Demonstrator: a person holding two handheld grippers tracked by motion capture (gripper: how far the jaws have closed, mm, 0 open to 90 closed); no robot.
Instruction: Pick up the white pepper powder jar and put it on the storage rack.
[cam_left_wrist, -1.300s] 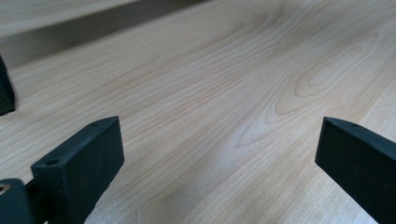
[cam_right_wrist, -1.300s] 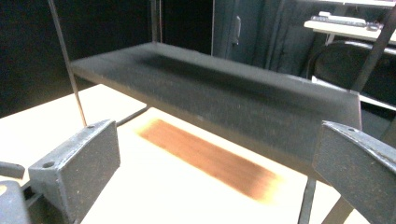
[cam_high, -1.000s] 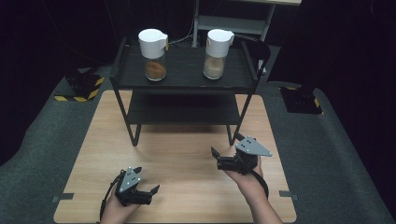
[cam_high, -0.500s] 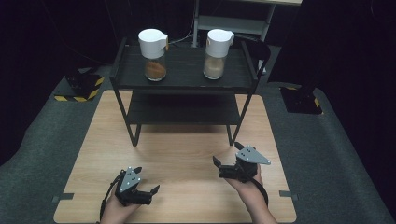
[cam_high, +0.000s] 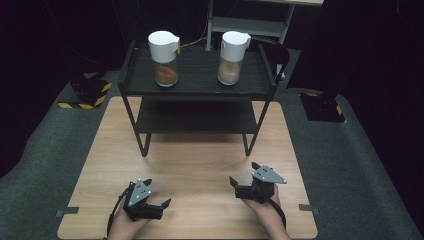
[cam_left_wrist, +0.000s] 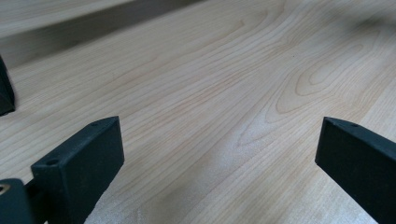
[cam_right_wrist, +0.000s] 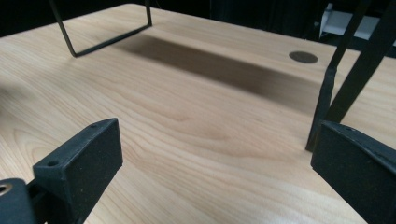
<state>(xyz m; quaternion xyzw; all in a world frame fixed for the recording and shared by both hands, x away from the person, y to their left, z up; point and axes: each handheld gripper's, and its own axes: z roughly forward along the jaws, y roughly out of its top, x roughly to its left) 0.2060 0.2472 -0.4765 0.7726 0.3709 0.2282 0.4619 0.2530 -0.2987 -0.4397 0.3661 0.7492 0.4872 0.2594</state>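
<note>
my right gripper (cam_high: 243, 186) has dropped toward the frame's bottom, level with my left gripper (cam_high: 159, 206), both spread and empty, jars (cam_high: 164, 52) untouched.

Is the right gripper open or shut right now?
Open. The right gripper has its two black jaws spread wide, with bare table between them and nothing held.

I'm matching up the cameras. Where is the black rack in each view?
High view: rack stands at top centre, at the table's far end.
Right gripper view: its legs show at top left and at the right edge.
Left gripper view: cannot tell; a dark bit at the left edge may be a leg.
Shared landmark: the wooden table.
</note>
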